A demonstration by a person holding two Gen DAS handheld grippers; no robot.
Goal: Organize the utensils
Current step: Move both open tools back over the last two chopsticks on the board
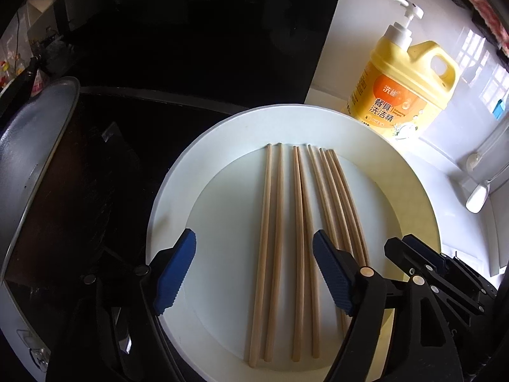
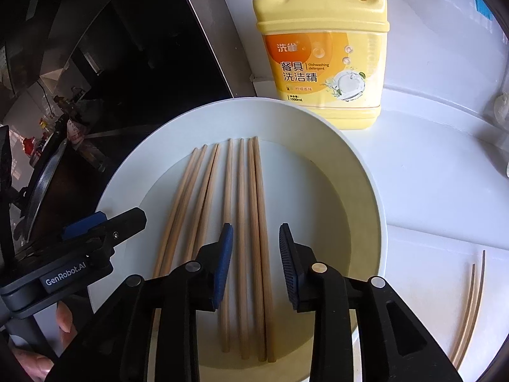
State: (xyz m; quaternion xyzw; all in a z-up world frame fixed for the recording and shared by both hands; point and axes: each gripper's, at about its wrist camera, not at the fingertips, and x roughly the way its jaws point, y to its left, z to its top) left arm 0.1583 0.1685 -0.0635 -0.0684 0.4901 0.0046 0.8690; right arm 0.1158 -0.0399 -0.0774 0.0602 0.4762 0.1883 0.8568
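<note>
Several wooden chopsticks lie side by side on a white round plate; they also show in the right wrist view on the plate. My left gripper is open and empty, low over the near ends of the left chopsticks. My right gripper is open and empty, its blue pads either side of the rightmost chopsticks. Two more chopsticks lie on the white counter to the right of the plate. The right gripper shows at the left wrist view's lower right.
A yellow dish detergent bottle with a white pump stands just behind the plate, also in the left wrist view. A dark stove top with a grey pan lies left of the plate. A white spoon lies at far right.
</note>
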